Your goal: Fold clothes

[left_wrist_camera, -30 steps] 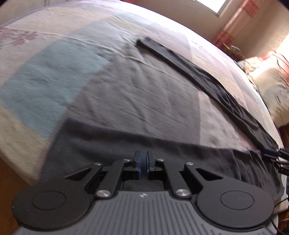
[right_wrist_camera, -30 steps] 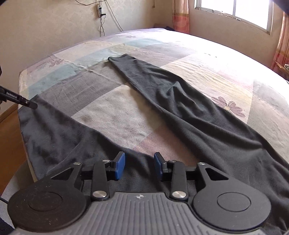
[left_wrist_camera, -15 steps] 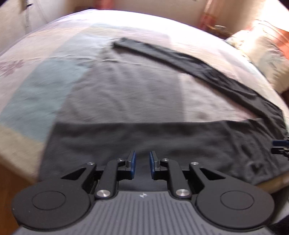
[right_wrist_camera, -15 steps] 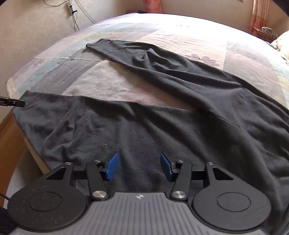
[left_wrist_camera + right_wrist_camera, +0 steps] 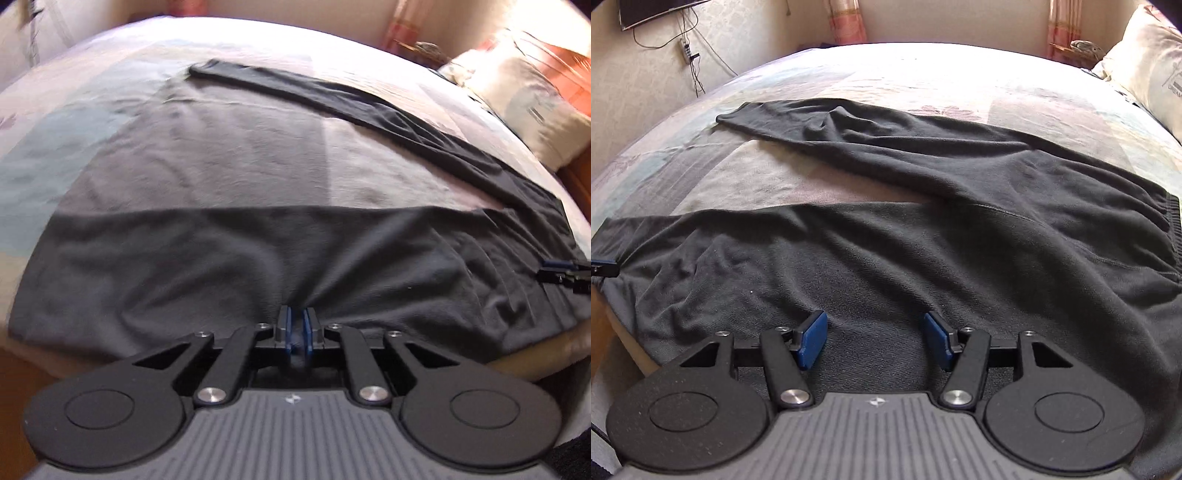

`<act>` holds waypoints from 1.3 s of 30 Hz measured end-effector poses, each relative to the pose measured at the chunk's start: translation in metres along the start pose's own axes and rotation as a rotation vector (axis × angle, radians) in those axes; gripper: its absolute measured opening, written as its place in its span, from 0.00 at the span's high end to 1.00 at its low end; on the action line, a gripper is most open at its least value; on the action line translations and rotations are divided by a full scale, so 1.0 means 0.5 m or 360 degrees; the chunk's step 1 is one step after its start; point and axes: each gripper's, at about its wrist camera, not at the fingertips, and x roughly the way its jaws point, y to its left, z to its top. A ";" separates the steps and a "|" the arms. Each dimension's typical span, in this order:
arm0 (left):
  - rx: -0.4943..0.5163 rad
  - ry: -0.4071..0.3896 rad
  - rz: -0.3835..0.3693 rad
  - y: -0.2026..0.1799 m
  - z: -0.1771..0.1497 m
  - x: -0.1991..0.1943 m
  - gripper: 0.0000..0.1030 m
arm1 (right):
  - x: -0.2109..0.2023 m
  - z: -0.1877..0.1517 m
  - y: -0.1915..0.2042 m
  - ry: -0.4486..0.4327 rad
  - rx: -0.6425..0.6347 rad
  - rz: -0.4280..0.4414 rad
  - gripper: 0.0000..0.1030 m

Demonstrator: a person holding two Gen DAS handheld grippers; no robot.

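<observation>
Dark grey trousers (image 5: 258, 258) lie flat on the bed, their legs spread in a V. The near leg (image 5: 775, 266) runs along the bed's front edge and the far leg (image 5: 886, 136) slants away. The waistband (image 5: 1172, 229) is at the right. My left gripper (image 5: 297, 317) is closing on the near leg's front edge; cloth puckers into its blue pads. It shows in the right wrist view as the left gripper (image 5: 602, 267) at the leg's cuff end. My right gripper (image 5: 875, 328) is opening over the seat, with cloth under the fingers but not pinched. It shows as the right gripper (image 5: 557, 271) in the left wrist view.
The bed has a pastel patchwork cover (image 5: 923, 74). A pillow (image 5: 1145, 62) lies at the right end. The bed's front edge drops to a wooden floor (image 5: 22, 369). A power strip with cables (image 5: 685, 48) hangs on the left wall.
The left jaws parted briefly, then closed on the near leg's edge. The right jaws spread wider, and the right gripper moved along the trousers toward the waist and sank lower.
</observation>
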 end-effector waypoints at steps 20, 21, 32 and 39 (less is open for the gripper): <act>0.0274 -0.0146 -0.0083 -0.178 0.123 0.120 0.50 | 0.021 -0.012 0.048 0.0004 -0.0040 -0.0040 0.05; 0.0296 -0.0168 -0.0074 -0.177 0.117 0.104 0.49 | 0.022 -0.013 0.050 0.0004 -0.0048 -0.0042 0.05; -0.0280 -0.0198 0.0233 0.026 -0.003 -0.015 0.43 | 0.027 -0.018 0.055 -0.0013 -0.0079 -0.0037 0.00; -0.0281 -0.0264 0.0293 0.036 0.020 -0.044 0.42 | 0.015 -0.017 0.048 -0.0015 -0.0009 -0.0026 0.00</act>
